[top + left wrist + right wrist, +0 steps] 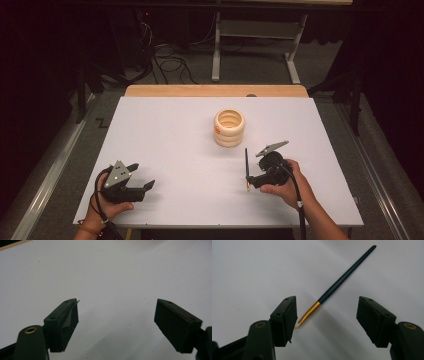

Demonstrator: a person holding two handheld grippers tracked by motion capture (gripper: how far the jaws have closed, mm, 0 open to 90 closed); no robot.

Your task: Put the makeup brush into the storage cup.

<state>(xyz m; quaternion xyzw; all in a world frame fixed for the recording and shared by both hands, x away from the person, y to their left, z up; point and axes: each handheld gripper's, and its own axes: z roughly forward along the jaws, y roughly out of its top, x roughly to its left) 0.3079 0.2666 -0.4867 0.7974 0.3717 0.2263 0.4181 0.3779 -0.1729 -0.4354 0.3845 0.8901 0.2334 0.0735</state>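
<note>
Right tool (248, 181): held in the person's right hand (285, 187) at the near right of the bench (165, 130), rolled onto its side so the grey plate points up and away. Its jaws stand spread, gripping nothing. In the right gripper view the tool (325, 315) looks down on the white surface with both pads clear of contact.

Paintbrush (246, 167): lies flat on the bench just left of the right tool. In the right gripper view the paintbrush (342, 280) runs diagonally, its dark handle reaching up and away to the right, its gold ferrule and pale bristle tip next to the left-hand jaw. Whether the tip touches that jaw cannot be determined. The far jaw is well apart from the brush.

Left tool (140, 182): held in the left hand (107, 207) at the near left of the bench, resting low, grey plate up, pointing right. Its jaws are spread wide. The left gripper view confirms the tool (116, 322) open over bare white surface, nothing between the pads.

Surroundings: a stack of pale rings (229, 128) stands toward the far middle of the bench, well apart from both tools and from the brush. A small orange mark shows on its left side. No object lies between the right tool and the brush.
</note>
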